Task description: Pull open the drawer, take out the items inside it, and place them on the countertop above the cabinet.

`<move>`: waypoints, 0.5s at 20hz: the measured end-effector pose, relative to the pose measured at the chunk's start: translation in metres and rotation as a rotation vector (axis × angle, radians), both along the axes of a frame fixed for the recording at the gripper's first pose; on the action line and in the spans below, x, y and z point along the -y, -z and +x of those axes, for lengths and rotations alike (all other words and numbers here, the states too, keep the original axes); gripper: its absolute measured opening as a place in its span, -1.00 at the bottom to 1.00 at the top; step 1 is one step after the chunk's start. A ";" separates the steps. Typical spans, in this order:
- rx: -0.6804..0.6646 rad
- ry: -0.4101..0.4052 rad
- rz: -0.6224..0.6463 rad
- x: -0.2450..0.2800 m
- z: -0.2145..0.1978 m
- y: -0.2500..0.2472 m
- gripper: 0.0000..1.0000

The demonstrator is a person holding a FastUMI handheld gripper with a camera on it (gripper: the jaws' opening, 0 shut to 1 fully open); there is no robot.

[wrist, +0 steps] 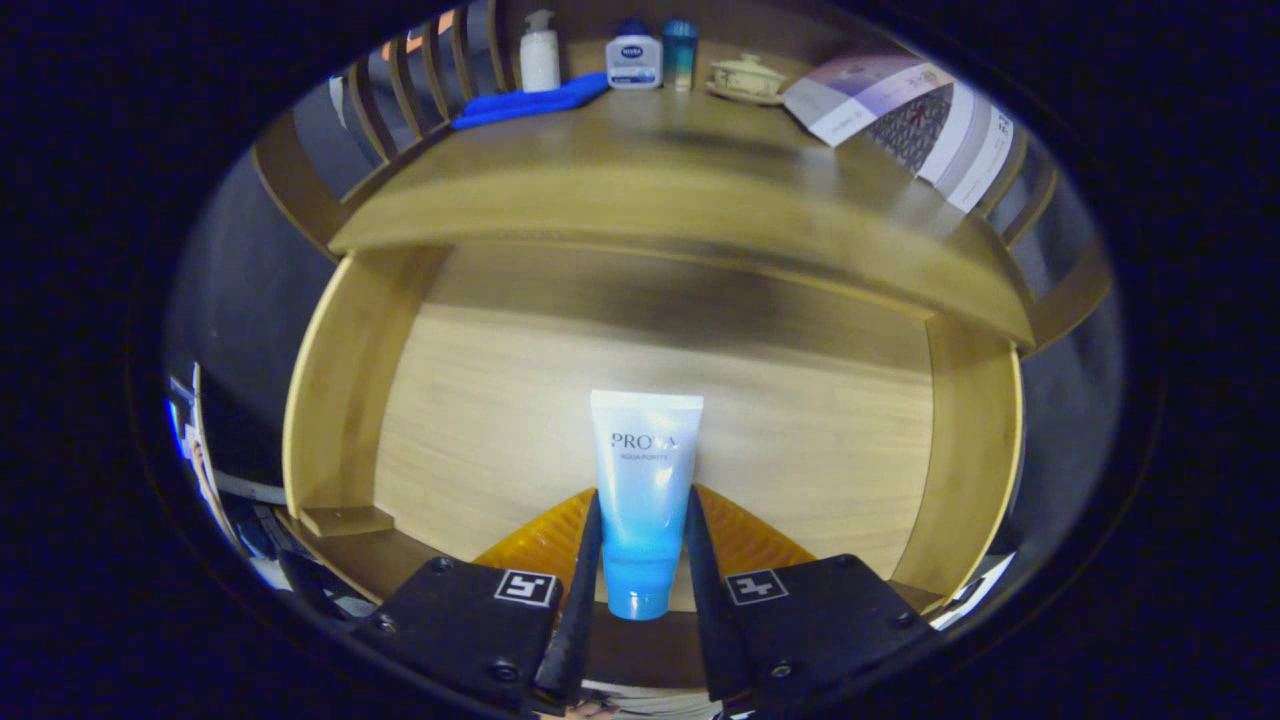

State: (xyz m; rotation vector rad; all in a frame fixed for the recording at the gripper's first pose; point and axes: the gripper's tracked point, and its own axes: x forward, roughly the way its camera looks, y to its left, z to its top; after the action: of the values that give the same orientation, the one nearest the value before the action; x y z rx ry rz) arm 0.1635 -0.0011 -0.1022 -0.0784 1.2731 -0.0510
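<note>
— So, where is the tube (643, 500) just now?

— Squarely between the two fingers (590, 560) of the gripper (642, 565). It stands upright as seen from the gripper, cap end down near the roots of the fingers, flat crimped end pointing to twelve o'clock, reaching past the fingertips.

— Are the fingers clenched on it?

— Both inner faces lie against the sides of the tube, one at nine o'clock of it and one at three o'clock, with no gap to see. So the fingers are grasping the tube.

— And what is around it?

— Behind it is the pale wooden floor of the open drawer (340, 400), whose side walls curve away at nine and three o'clock. Whether the tube is resting on the drawer floor or is lifted off it, I cannot tell.

— What lies beyond the drawer?

— At twelve o'clock of the tube the wooden desk (640, 190) overhangs the back of the drawer. Along its far edge stand a white pump bottle (539, 52), then a squat white bottle (634, 60) with a blue cap, and just beside that a slim teal bottle (680, 55). A blue cloth (530, 102) lies at about eleven o'clock, touching the foot of the pump bottle. A small lidded ceramic dish (746, 77) sits near one o'clock, and a folded paper leaflet (900, 120) lies farther round towards two o'clock.

— Anything else?

— Wooden rails rise around the desk's sides.
</note>
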 end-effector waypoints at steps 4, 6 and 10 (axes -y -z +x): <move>0.082 -0.013 0.002 -0.002 0.021 -0.046 -0.04; 0.109 -0.012 -0.015 -0.001 0.034 -0.063 -0.05; 0.128 -0.016 -0.008 -0.007 0.051 -0.073 -0.04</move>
State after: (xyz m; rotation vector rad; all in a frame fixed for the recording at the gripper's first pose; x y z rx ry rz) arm 0.2145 0.0061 -0.0296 -0.0906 1.1442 -0.0469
